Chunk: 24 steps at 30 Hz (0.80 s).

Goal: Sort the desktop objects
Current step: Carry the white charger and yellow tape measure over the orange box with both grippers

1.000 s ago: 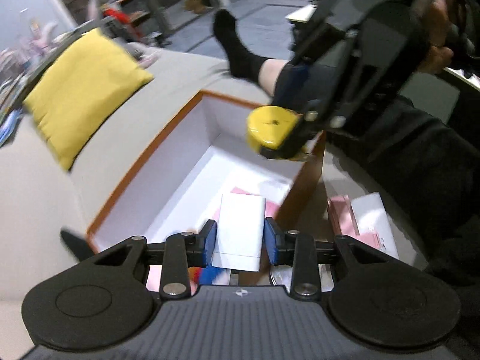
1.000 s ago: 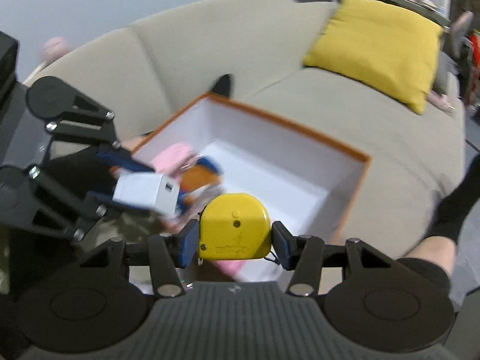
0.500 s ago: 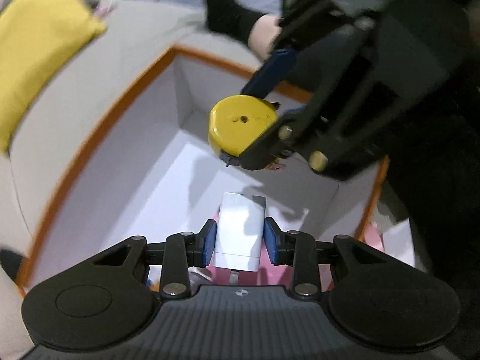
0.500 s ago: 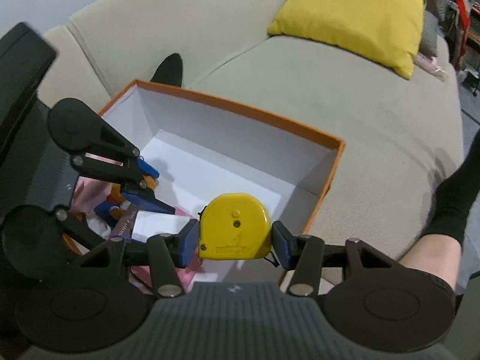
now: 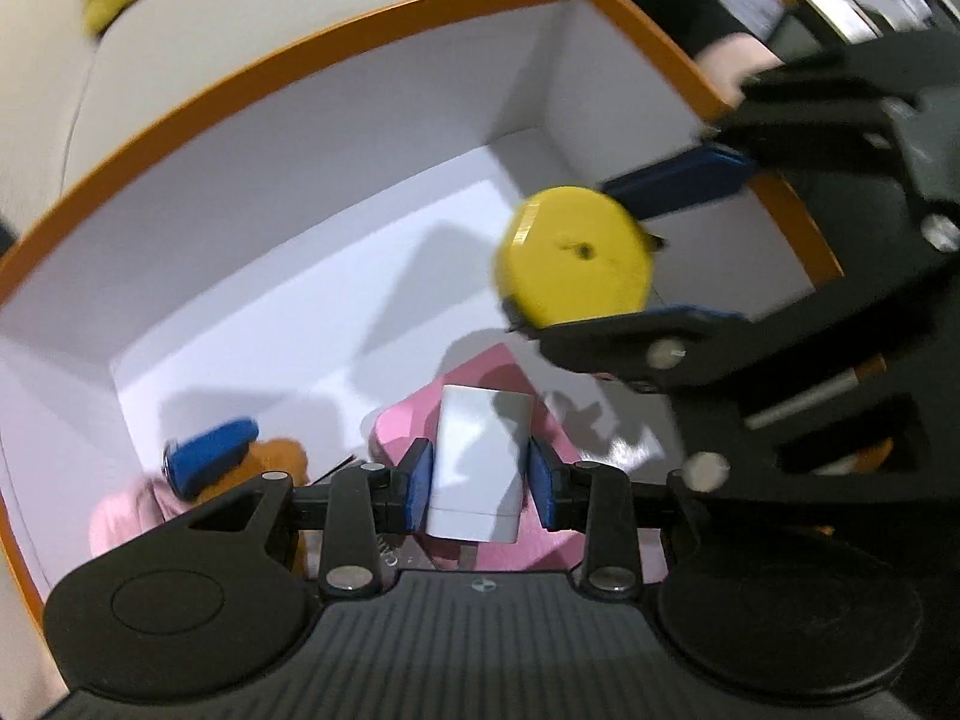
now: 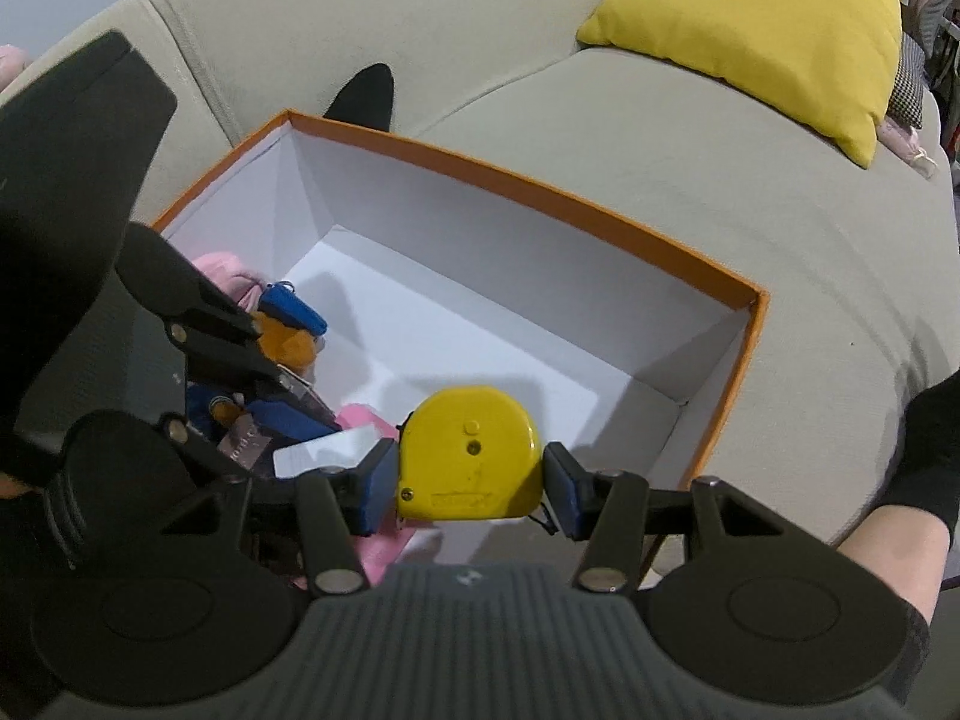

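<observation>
My left gripper [image 5: 478,477] is shut on a small white box [image 5: 478,462] and points down into an orange-rimmed white box [image 5: 336,30]. Under it lies a pink item [image 5: 543,414]. My right gripper [image 6: 469,483] is shut on a yellow tape measure [image 6: 471,459] above the same box's near side [image 6: 729,408]. The left wrist view shows the tape measure [image 5: 573,255] and the right gripper's fingers [image 5: 678,180] at the right. From the right wrist, the left gripper [image 6: 282,414] and the white box [image 6: 327,450] sit low at the left.
A brown plush toy with a blue cap [image 6: 288,330] and a pink soft thing [image 6: 225,273] lie at the box's left end. The box rests on a beige sofa [image 6: 660,132] with a yellow cushion [image 6: 762,30]. A person's black sock [image 6: 366,96] and leg [image 6: 888,546] flank the box.
Both grippers have sunk toward the box with their loads still held. The left one has rolled and now points steeply down into the box, over the pink item.
</observation>
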Motion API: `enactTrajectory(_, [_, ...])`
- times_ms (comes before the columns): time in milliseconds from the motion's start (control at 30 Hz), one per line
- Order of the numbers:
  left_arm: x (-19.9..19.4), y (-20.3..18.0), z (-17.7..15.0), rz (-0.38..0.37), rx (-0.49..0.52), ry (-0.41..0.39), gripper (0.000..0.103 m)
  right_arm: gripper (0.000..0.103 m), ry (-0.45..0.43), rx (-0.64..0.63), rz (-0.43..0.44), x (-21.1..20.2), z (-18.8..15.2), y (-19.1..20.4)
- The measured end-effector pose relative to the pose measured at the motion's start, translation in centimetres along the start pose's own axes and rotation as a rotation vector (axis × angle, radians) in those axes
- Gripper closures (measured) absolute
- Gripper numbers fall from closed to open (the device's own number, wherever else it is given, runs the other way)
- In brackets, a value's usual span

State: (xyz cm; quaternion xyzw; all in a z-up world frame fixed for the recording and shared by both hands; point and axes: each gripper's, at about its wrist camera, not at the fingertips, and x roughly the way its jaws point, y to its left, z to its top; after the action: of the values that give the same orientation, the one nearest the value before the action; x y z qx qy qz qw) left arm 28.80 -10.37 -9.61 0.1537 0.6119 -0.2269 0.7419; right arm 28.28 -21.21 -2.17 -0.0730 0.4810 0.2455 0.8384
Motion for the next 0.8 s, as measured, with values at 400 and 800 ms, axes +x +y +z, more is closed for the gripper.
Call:
enactTrajectory(400, [-1.7, 1.5, -1.3, -0.062, 0.001, -0.022, 0.064, 0.049, 0.119, -0.236, -0.003, 1.1, 0.2, 1.1])
enactTrajectory(800, [-1.4, -0.1, -2.4, -0.072, 0.059, -0.011, 0.064, 0.049, 0.226, -0.516, -0.018, 3.2, -0.1, 4.3])
